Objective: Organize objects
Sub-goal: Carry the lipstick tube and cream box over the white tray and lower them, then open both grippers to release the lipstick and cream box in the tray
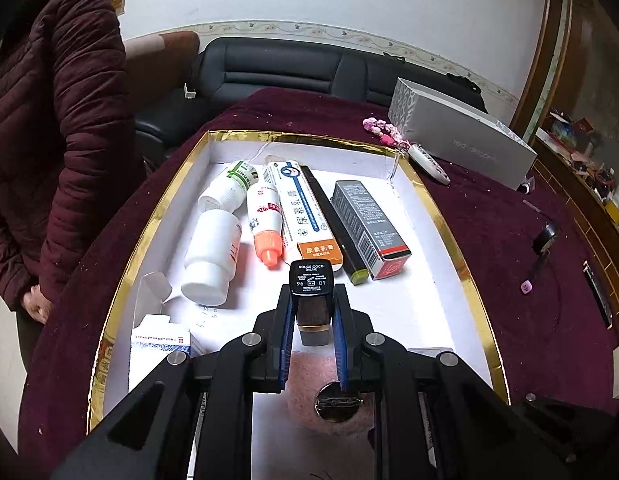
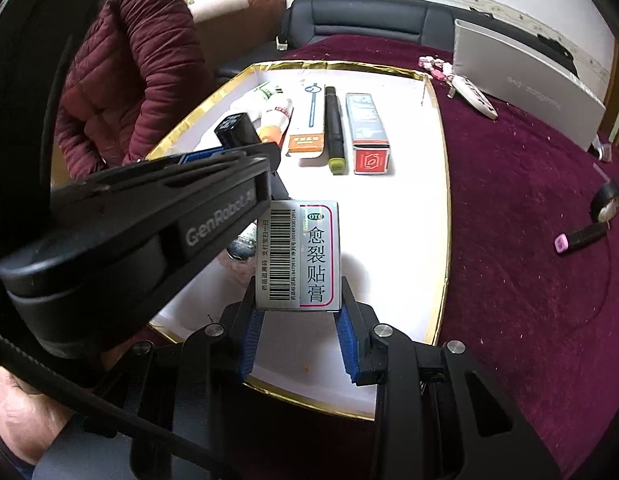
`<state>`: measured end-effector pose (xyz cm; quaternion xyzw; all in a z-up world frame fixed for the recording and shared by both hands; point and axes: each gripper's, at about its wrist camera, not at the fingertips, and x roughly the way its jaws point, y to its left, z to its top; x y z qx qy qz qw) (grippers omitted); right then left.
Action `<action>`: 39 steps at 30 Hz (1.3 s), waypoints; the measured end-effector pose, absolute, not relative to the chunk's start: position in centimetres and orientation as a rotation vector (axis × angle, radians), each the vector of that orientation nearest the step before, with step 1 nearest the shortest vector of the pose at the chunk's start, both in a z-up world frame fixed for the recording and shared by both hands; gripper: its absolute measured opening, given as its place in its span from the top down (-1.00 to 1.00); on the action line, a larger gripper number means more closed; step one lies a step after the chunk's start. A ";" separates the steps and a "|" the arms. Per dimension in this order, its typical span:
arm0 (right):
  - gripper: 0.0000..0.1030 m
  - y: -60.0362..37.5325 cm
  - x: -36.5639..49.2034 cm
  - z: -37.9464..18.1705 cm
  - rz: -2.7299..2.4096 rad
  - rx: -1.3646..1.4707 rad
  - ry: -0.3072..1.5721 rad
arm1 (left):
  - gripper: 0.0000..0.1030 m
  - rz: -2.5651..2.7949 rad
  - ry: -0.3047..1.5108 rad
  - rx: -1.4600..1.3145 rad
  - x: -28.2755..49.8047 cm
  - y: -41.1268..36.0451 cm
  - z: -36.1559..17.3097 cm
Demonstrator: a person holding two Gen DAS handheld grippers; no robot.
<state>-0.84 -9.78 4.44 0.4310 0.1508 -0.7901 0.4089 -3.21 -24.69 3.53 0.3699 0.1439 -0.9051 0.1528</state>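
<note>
At far left of the left wrist view a person in a maroon jacket stands beside the worktop, which is draped in dark red cloth. Right of the person, the gold-rimmed tray holds a row across its upper half: two white bottles, an orange-capped tube, a white and orange carton, a dark pen-like stick and a grey and red carton. At lower centre the left gripper has its fingers clenched on a black lipstick, held upright over bare tray floor just below the row.

In the right wrist view the left gripper crosses the left half of the frame. To its right, at centre, the right gripper grasps a silver plaster box by its lower end, above the tray's lower part.

Risks, as I judge them: the two grippers are very near each other and could knock together while lowering. The box is pinched only at one end, so it may pivot or slip. The lipstick, set down on its narrow end, could topple into the orange-capped tube.
</note>
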 end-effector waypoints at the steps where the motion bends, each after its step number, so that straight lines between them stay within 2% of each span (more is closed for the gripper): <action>1: 0.37 -9.9 -0.8 4.4 -1.994 1.084 0.394 | 0.73 -2.600 0.423 1.061 -3.2 -24.8 3.5; 19: 0.36 -10.7 -1.1 4.1 -2.015 1.088 0.473 | 0.72 -2.599 0.489 1.075 -3.8 -25.7 2.9; 21: 0.35 -10.6 -1.1 4.3 -2.020 1.083 0.469 | 0.71 -2.596 0.499 1.070 -3.7 -25.8 3.0; 25: 0.18 -10.5 -1.2 4.6 -2.031 1.081 0.458 | 0.70 -2.594 0.502 1.076 -3.8 -25.8 3.0; 39: 0.18 -8.6 -2.6 6.9 -2.150 0.997 0.364 | 0.70 -2.603 0.491 1.055 -3.6 -25.5 3.3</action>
